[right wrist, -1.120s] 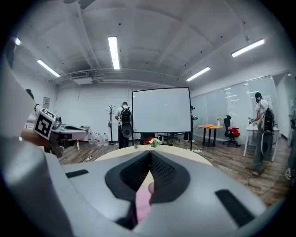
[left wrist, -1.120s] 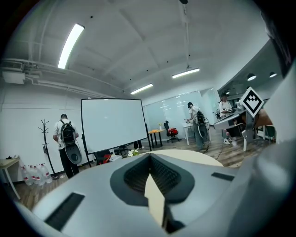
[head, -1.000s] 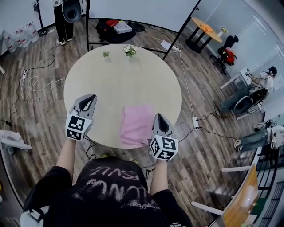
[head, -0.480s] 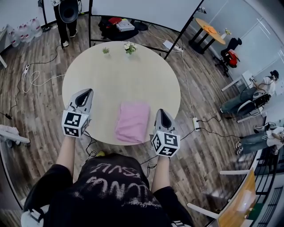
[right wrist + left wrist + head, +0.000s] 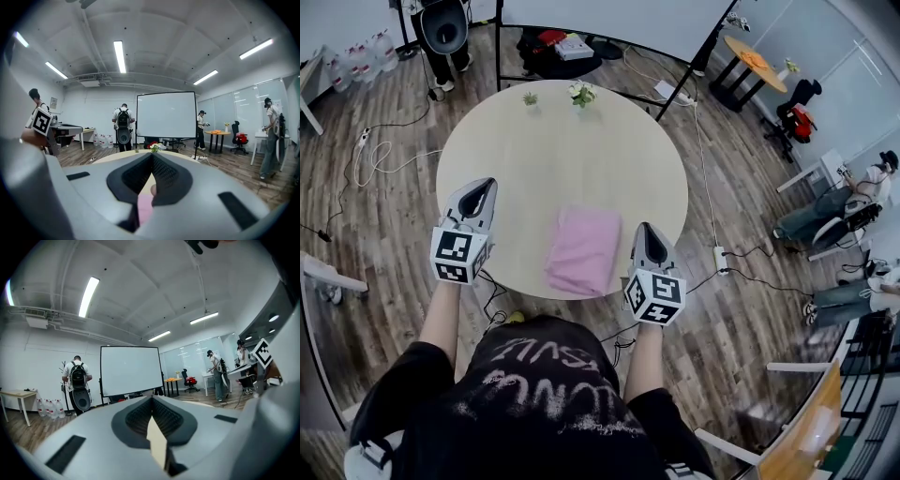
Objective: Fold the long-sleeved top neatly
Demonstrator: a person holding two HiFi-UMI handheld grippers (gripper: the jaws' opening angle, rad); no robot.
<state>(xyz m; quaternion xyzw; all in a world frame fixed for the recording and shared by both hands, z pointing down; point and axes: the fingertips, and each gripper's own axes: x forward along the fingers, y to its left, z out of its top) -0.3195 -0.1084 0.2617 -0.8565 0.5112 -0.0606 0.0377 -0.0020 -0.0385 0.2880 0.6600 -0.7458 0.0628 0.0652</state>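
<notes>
The pink long-sleeved top (image 5: pixel 581 249) lies folded into a neat rectangle near the front edge of the round beige table (image 5: pixel 562 150). My left gripper (image 5: pixel 478 189) hovers over the table's left rim, well left of the top, its jaws shut and empty (image 5: pixel 152 400). To the right of the top, by the table's rim, is my right gripper (image 5: pixel 647 229), also shut with nothing in it (image 5: pixel 152 160). A strip of the pink top (image 5: pixel 144 206) shows below its closed jaws in the right gripper view.
Two small potted plants (image 5: pixel 581 92) (image 5: pixel 530 97) stand at the table's far edge. Beyond it are a projection screen (image 5: pixel 130 370) on a black frame and a person with a backpack (image 5: pixel 77 379). Cables trail over the wooden floor (image 5: pixel 375 159).
The right gripper has drawn slightly away from the top's right edge. The left gripper has stayed where it was. The top lies unchanged.
</notes>
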